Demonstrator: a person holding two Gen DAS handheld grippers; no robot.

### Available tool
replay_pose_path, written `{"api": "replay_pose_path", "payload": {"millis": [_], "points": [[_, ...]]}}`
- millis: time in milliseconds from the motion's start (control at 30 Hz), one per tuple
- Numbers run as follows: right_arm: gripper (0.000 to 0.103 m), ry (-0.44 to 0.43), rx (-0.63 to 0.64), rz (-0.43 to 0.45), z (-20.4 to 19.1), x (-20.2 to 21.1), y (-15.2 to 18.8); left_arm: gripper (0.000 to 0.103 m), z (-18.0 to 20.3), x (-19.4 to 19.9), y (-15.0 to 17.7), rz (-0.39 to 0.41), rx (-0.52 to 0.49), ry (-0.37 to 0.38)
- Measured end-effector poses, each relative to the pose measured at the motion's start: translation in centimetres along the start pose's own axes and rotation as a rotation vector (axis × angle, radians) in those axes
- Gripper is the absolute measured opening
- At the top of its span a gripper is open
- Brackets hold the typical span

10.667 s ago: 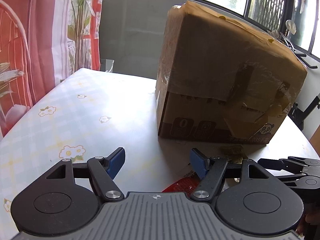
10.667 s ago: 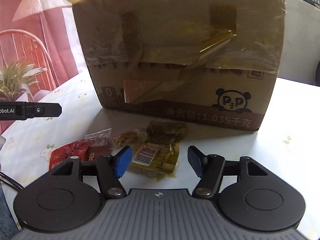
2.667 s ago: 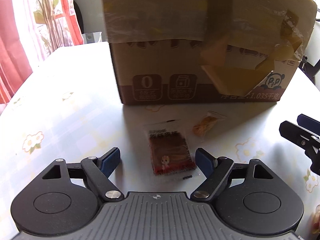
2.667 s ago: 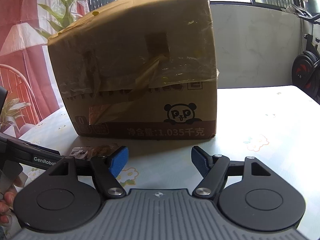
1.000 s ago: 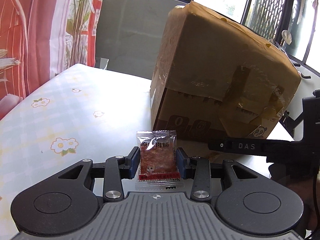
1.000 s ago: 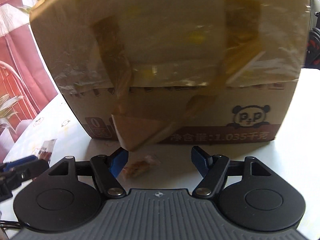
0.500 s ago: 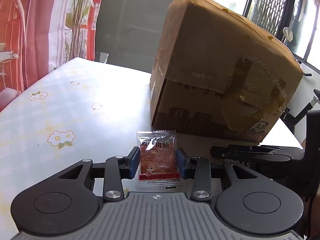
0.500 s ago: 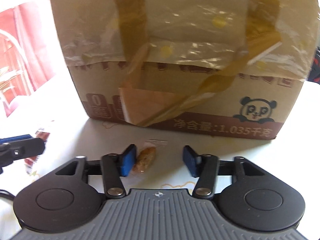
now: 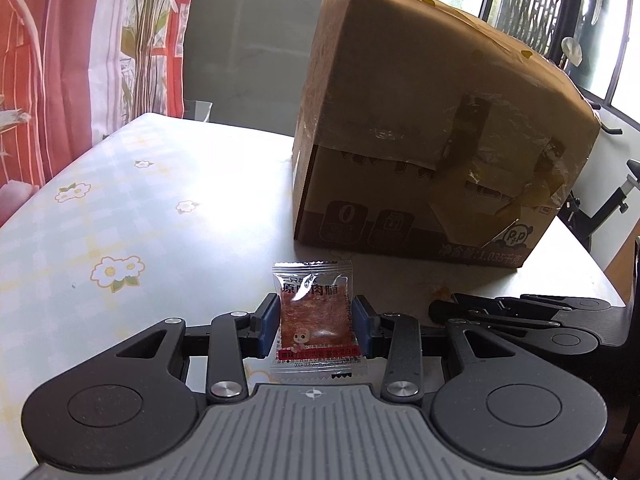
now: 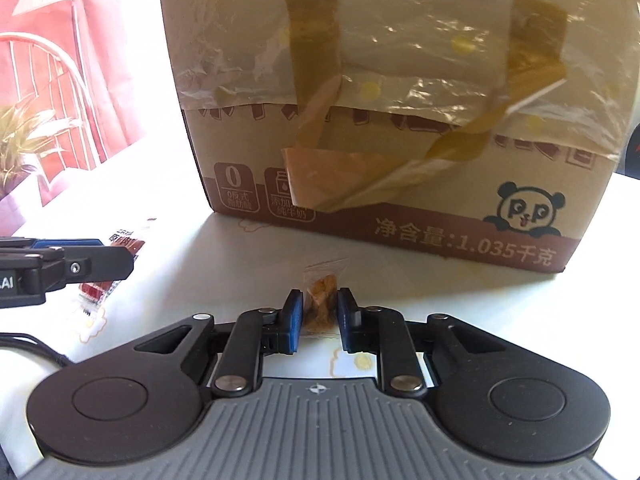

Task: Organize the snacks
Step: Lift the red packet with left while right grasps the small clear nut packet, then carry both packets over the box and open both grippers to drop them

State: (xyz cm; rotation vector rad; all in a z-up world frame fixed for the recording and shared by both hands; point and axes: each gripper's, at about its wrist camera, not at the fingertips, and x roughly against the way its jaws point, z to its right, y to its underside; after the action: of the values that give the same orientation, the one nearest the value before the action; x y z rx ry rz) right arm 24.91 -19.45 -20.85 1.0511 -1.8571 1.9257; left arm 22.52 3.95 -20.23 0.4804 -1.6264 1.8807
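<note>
Grippers are both grasping now: right gripper [image 10: 318, 314], wide apart a moment ago, is clenching the small nut packet [image 10: 320, 300]; left gripper [image 9: 316, 326] is still gripping the dried-meat packet [image 9: 314, 312], the taped cardboard box [image 9: 432, 140] ahead.

Red jerky packet [image 9: 314, 320] (upright), perhaps nut pouch [image 10: 320, 300]

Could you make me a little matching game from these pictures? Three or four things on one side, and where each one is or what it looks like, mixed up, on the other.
Things:
1. red jerky packet
2. small nut packet
3. cardboard box
4. tablecloth

States:
A. printed with little flowers
B. held between the left gripper fingers
C. standing on the table, taped, with a panda logo
D. held between the right gripper fingers

Pairs: 1-B, 2-D, 3-C, 4-A
</note>
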Motion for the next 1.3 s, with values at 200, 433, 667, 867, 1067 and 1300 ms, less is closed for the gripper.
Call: {"api": "replay_pose_path", "payload": {"millis": [200,433,667,867,1067,1300], "points": [[0.020,-0.012,-0.057,0.005,1.2,1.0,0.3,0.041,0.5,0.2,0.0,-0.010,-0.019,-0.012],[0.019,-0.032,-0.138,0.031,2.9,2.7,1.0,0.041,1.4,0.4,-0.4,-0.014,-0.043,-0.026],[0.019,-0.054,-0.162,0.120,4.3,5.8,0.8,0.041,3.0,1.2,-1.8,0.025,-0.072,-0.010],[0.019,-0.066,-0.160,0.203,5.0,8.7,0.0,0.041,4.5,2.5,-3.4,0.083,-0.090,0.010],[0.019,-0.071,-0.127,0.316,5.7,12.1,-2.2,0.041,5.9,4.6,-6.9,0.199,-0.120,0.058],[0.019,-0.053,-0.089,0.470,7.6,15.3,-8.8,0.042,8.6,6.0,-13.5,0.313,-0.164,0.126]]}}
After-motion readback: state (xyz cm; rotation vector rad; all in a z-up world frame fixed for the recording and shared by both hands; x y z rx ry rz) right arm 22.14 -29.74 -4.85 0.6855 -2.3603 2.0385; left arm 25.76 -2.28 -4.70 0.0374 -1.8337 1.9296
